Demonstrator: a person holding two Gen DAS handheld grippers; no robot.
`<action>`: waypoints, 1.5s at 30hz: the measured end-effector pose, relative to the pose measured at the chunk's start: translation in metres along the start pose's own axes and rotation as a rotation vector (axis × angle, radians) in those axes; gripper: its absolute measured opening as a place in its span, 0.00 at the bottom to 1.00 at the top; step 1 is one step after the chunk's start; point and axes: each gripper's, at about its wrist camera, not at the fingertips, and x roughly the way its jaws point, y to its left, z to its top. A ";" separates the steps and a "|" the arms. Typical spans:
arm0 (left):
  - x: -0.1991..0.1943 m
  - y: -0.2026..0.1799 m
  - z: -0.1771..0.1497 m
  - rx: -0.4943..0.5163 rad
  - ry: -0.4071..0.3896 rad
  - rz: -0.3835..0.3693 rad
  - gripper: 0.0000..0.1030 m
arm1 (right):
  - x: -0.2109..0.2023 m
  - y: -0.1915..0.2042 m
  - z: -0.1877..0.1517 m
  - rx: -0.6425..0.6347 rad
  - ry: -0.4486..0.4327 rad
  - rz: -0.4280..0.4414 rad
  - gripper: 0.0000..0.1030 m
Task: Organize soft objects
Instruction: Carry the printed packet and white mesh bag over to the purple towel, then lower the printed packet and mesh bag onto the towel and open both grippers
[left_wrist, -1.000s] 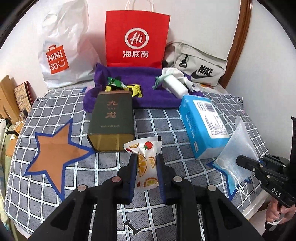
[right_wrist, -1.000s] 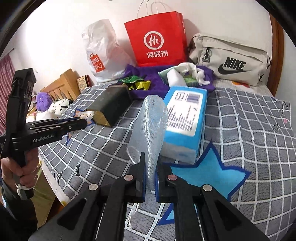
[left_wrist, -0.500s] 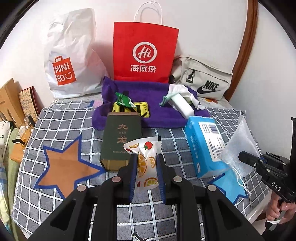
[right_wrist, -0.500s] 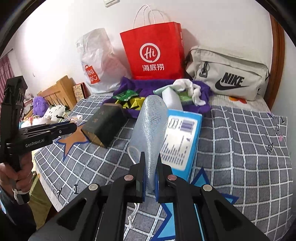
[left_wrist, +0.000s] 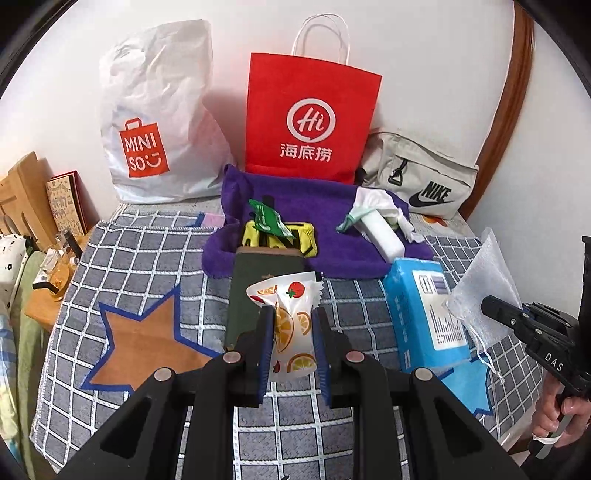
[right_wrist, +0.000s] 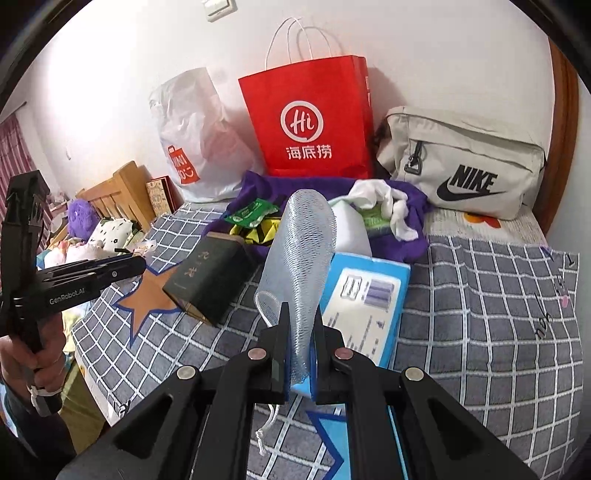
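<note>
Above the checkered bed, left tongs (left_wrist: 293, 332) grip a fruit-print packet (left_wrist: 291, 325), right tongs (right_wrist: 299, 343) grip a mesh pouch (right_wrist: 301, 258); neither placed yet.

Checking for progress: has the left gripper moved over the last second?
Yes. The left gripper has risen: the red bag and dark green box now sit lower in its view.

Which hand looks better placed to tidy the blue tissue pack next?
Right, probably: the right tongs hover nearest the blue tissue pack, though shut on a mesh pouch.
</note>
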 end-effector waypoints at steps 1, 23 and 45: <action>0.000 0.000 0.002 0.000 -0.001 0.000 0.20 | 0.001 0.000 0.004 -0.002 -0.001 0.000 0.07; 0.029 0.005 0.059 0.004 -0.004 0.017 0.20 | 0.048 -0.015 0.082 -0.009 -0.010 0.002 0.07; 0.106 0.013 0.112 0.021 0.043 0.021 0.20 | 0.125 -0.057 0.150 0.090 -0.009 0.021 0.07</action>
